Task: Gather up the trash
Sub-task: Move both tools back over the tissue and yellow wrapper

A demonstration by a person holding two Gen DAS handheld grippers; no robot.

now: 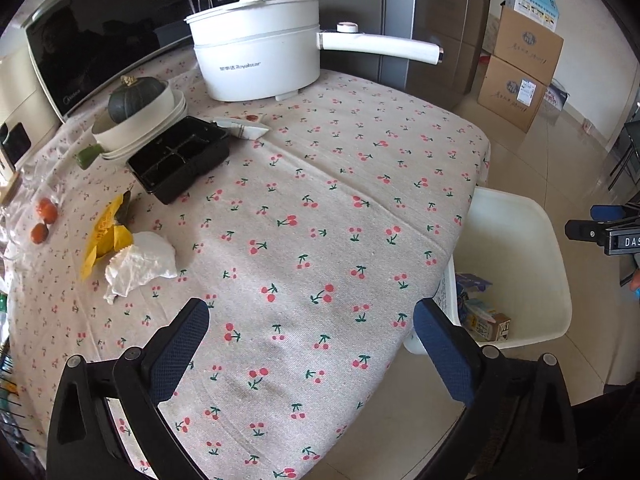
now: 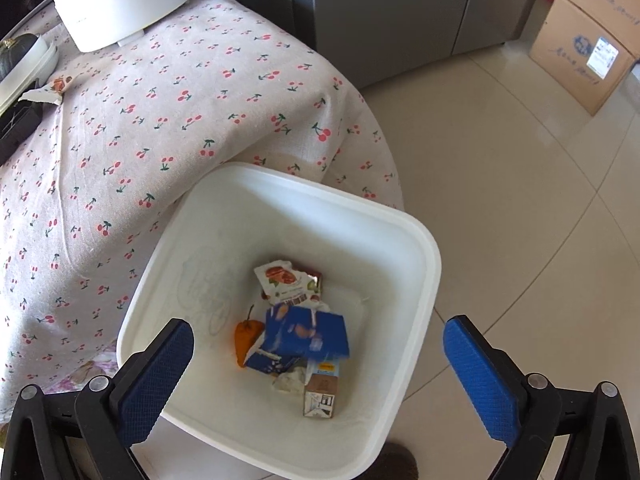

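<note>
Right hand-held gripper (image 2: 316, 364), spread empty, hangs over white bin (image 2: 420, 240) of crumpled cartons (image 2: 306, 336).

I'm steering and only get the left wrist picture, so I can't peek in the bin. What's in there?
Observer: The bin holds a blue carton, blurred as if falling.
Operator: Is anything else under it?
Observer: Yes, a red fruit carton, a brown carton and an orange pepper.
Operator: Is the right gripper holding something?
Observer: No, the right gripper is open and empty, right above the bin.
Operator: My left gripper is open over the table. Can you see the tissue too?
Observer: Not from the right wrist; there the table's near left side is cut off.
</note>
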